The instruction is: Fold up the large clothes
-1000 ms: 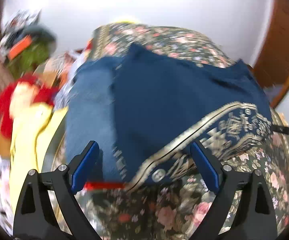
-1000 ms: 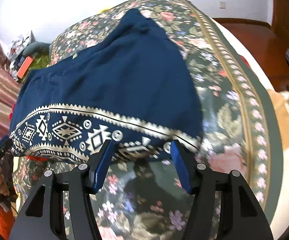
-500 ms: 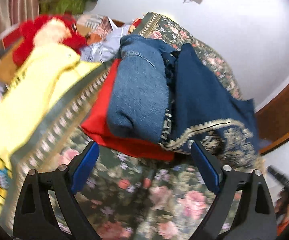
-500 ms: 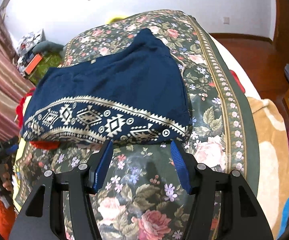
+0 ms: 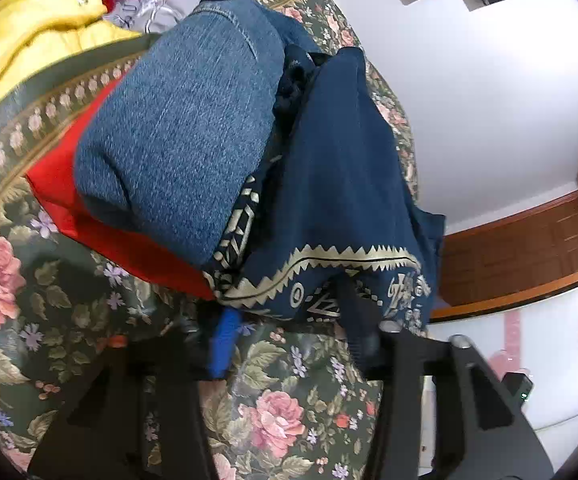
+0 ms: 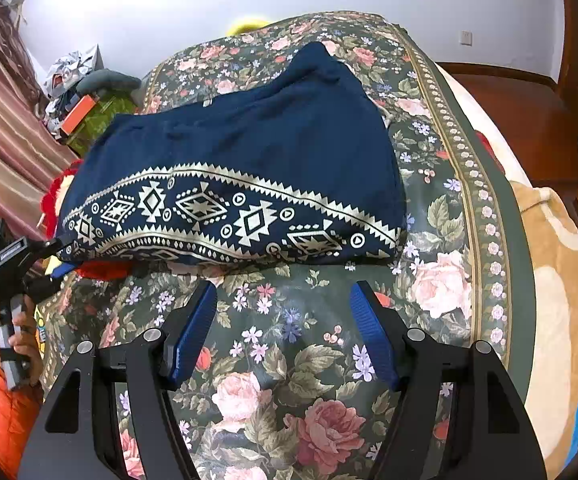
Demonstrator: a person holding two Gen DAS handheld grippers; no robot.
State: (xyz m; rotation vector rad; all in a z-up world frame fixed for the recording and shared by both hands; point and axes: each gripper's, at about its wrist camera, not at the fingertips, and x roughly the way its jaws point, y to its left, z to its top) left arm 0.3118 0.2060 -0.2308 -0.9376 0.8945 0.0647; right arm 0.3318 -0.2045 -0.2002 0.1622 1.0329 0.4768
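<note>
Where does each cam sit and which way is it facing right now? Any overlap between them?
Left wrist: on the left gripper at the bed's side, close on the navy garment hem, denim jeans beside it; its own jaws have just been closing around the hem corner.
Right wrist: on the right gripper, angled down over the floral bedspread toward the folded garment; own jaws open, empty; person's hand with the left gripper at left.
Shared: garment, bedspread, left gripper.

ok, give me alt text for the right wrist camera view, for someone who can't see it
A navy blue garment with a gold geometric band lies folded on a dark floral bedspread. The right gripper hovers open and empty just in front of it, its jaws having just been opening. At far left, the left gripper reaches the garment's corner, beside red fabric.
</note>
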